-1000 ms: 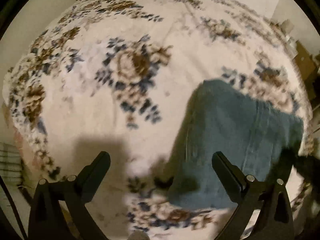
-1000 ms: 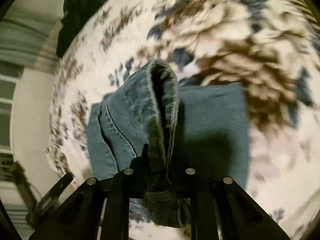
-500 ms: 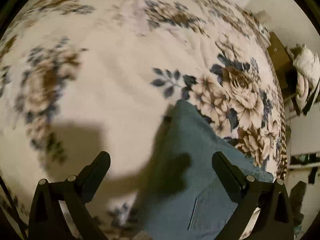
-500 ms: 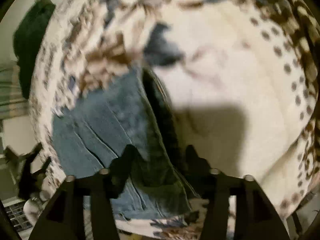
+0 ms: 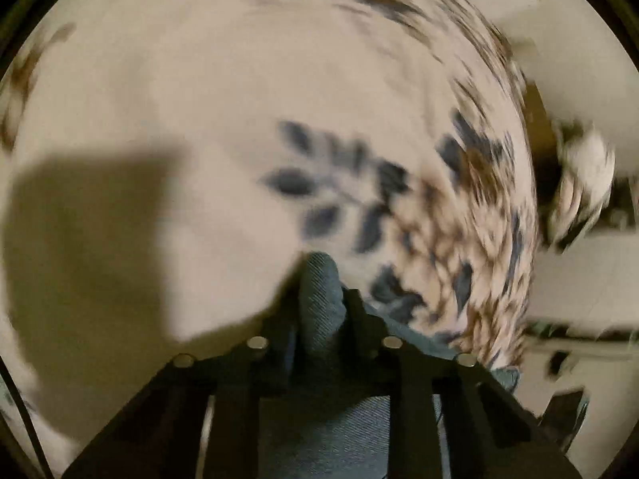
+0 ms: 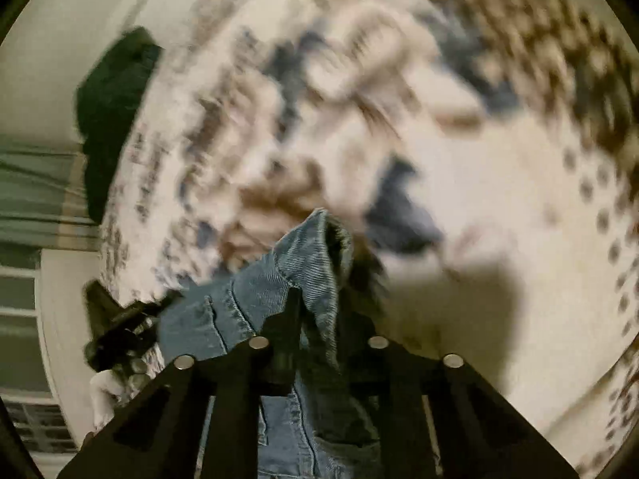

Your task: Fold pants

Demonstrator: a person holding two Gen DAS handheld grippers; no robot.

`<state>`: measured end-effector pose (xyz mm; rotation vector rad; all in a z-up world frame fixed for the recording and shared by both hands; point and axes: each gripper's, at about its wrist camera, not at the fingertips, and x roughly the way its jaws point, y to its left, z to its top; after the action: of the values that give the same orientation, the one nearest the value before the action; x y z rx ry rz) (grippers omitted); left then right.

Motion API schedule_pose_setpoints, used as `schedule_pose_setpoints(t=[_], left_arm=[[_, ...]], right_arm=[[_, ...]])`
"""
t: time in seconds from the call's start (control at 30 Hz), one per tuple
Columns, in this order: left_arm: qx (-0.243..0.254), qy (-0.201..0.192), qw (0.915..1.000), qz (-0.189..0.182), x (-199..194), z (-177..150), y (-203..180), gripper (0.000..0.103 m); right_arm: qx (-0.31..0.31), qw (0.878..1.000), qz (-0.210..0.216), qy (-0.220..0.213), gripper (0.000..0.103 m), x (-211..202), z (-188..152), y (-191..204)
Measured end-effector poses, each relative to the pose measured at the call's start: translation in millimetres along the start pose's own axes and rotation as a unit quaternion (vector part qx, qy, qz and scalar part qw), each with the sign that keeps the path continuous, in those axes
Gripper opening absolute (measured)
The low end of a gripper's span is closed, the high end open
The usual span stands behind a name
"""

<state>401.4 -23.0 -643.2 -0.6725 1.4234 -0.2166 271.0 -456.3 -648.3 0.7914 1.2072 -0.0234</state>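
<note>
Left gripper (image 5: 321,299): clenched on a bunched fold of the blue denim pants (image 5: 319,287), the cloth pinched between its black fingers.
Right gripper (image 6: 315,307): clenched on a seamed edge of the same pants (image 6: 279,279), stitching visible beside the jaws.
Pants location: held up in both grippers above the bed with the cream floral bedspread (image 5: 239,119), the rest hanging below the fingers.
Step in hand: judged to be carrying two gripped corners across for a fold.
Doing it well: keep both grips firm and level, hold the edge taut between them, lower evenly so the edges line up, release only once the cloth lies flat.
Risk: thick denim may slip or sag, skewing the fold.
Background: dark green cloth (image 6: 116,111) at the bed's far edge.
</note>
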Motion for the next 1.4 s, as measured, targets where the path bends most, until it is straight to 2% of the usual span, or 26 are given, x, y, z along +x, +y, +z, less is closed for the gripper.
schedule_pose_setpoints(t=[0.07, 0.13, 0.17, 0.2, 0.27, 0.3, 0.33, 0.37, 0.43, 0.5, 0.57, 0.6, 0.67, 0.7, 0.8, 0.83, 0.87, 0.93, 1.1, 1.17, 1.23, 1.27, 1.3, 1.33, 1.37, 1.4], left_arm=[[-0.027, 0.002, 0.9994, -0.023, 0.3, 2.3, 11.7, 0.015], [-0.019, 0.0, 0.9996, -0.022, -2.7, 0.3, 7.5, 0.018], [-0.013, 0.003, 0.9998, -0.018, -7.0, -2.5, 2.5, 0.02], [-0.013, 0.007, 0.9997, -0.018, -10.2, -4.5, -0.2, 0.027], [-0.01, 0.011, 0.9998, -0.015, -25.4, -13.2, -5.7, 0.051], [-0.004, 0.004, 0.9998, -0.02, -34.0, -20.0, -8.3, 0.076], [0.006, -0.006, 0.9997, -0.023, -42.9, -28.8, -11.4, 0.097], [0.014, -0.013, 0.9995, -0.025, -47.8, -34.3, -14.0, 0.103], [0.039, -0.007, 0.9991, -0.015, -47.2, -54.4, -18.8, 0.103], [0.054, 0.021, 0.9983, 0.0, -28.6, -67.8, -18.9, 0.103], [0.058, 0.049, 0.997, 0.017, -2.4, -81.1, -9.8, 0.103], [0.06, 0.044, 0.9969, 0.023, 1.5, -83.2, -7.9, 0.103], [0.07, 0.036, 0.9967, 0.019, 3.0, -82.0, -4.3, 0.103], [0.068, 0.039, 0.9968, 0.015, 2.6, -80.8, -4.0, 0.103], [0.064, 0.05, 0.9966, 0.007, -5.1, -79.0, -5.2, 0.103], [0.063, 0.051, 0.9967, 0.005, -7.2, -79.8, -8.1, 0.103], [0.058, 0.053, 0.9969, -0.002, -12.4, -82.5, -6.7, 0.103], [0.052, 0.065, 0.9964, -0.015, -15.6, -88.4, 0.2, 0.103], [0.068, 0.08, 0.9943, -0.016, -5.4, -101.6, 5.9, 0.103], [0.075, 0.087, 0.9933, -0.014, -3.5, -99.7, 4.1, 0.103], [0.074, 0.093, 0.9927, -0.021, -3.2, -97.8, 6.0, 0.103], [0.075, 0.098, 0.9919, -0.028, -2.8, -96.3, 6.9, 0.103], [0.076, 0.101, 0.9914, -0.033, -2.9, -95.9, 8.0, 0.103], [0.078, 0.103, 0.9908, -0.039, -2.5, -95.3, 10.0, 0.103], [0.079, 0.106, 0.9903, -0.045, -1.5, -94.6, 12.5, 0.103], [0.077, 0.106, 0.9901, -0.051, -0.5, -94.1, 14.9, 0.103]], right_arm=[[-0.006, 1.0, -0.006, -0.011, 0.01, 2.7, 10.3, 4.2], [0.016, 0.999, -0.009, 0.035, 0.012, 22.2, 20.3, -7.3], [0.035, 0.996, -0.008, 0.077, 0.015, 34.3, 23.9, -18.6], [0.051, 0.994, -0.008, 0.098, 0.025, 36.3, 25.2, -28.9], [0.056, 0.994, 0.002, 0.096, 0.052, 26.8, 25.0, -37.6], [0.055, 0.994, 0.01, 0.095, 0.079, 20.8, 21.2, -41.8], [0.056, 0.994, 0.024, 0.094, 0.091, 11.6, 15.1, -48.4], [0.061, 0.992, 0.034, 0.104, 0.091, 9.4, 5.9, -53.8], [0.076, 0.987, 0.029, 0.137, 0.091, 11.5, -10.9, -69.9], [0.094, 0.979, 0.031, 0.178, 0.091, 32.5, -35.6, -78.5], [0.099, 0.973, 0.056, 0.2, 0.091, 48.2, -51.8, -78.9], [0.091, 0.974, 0.055, 0.199, 0.09, 51.8, -56.6, -76.7], [0.077, 0.979, 0.048, 0.181, 0.072, 48.8, -62.3, -74.3], [0.082, 0.979, 0.047, 0.179, 0.07, 47.1, -64.7, -77.2], [0.115, 0.974, 0.086, 0.175, 0.069, 42.5, -73.5, -88.0], [0.135, 0.966, 0.119, 0.183, 0.07, 41.3, -81.8, -91.3], [0.151, 0.958, 0.148, 0.193, 0.076, 42.1, -90.6, -92.4], [0.167, 0.95, 0.171, 0.201, 0.084, 49.0, -110.9, -90.0], [0.2, 0.925, 0.242, 0.214, 0.086, 104.9, -142.4, -63.0], [0.21, 0.929, 0.244, 0.184, 0.086, 111.3, -143.1, -55.5], [0.228, 0.923, 0.271, 0.147, 0.086, 105.7, -140.4, -52.0], [0.219, 0.922, 0.293, 0.127, 0.086, 97.7, -138.4, -46.3], [0.201, 0.926, 0.297, 0.119, 0.086, 92.8, -136.9, -40.4], [0.18, 0.935, 0.283, 0.118, 0.086, 91.6, -135.8, -34.9], [0.165, 0.948, 0.237, 0.13, 0.086, 99.3, -135.1, -32.8], [0.168, 0.95, 0.227, 0.133, 0.086, 105.4, -135.2, -34.3]])
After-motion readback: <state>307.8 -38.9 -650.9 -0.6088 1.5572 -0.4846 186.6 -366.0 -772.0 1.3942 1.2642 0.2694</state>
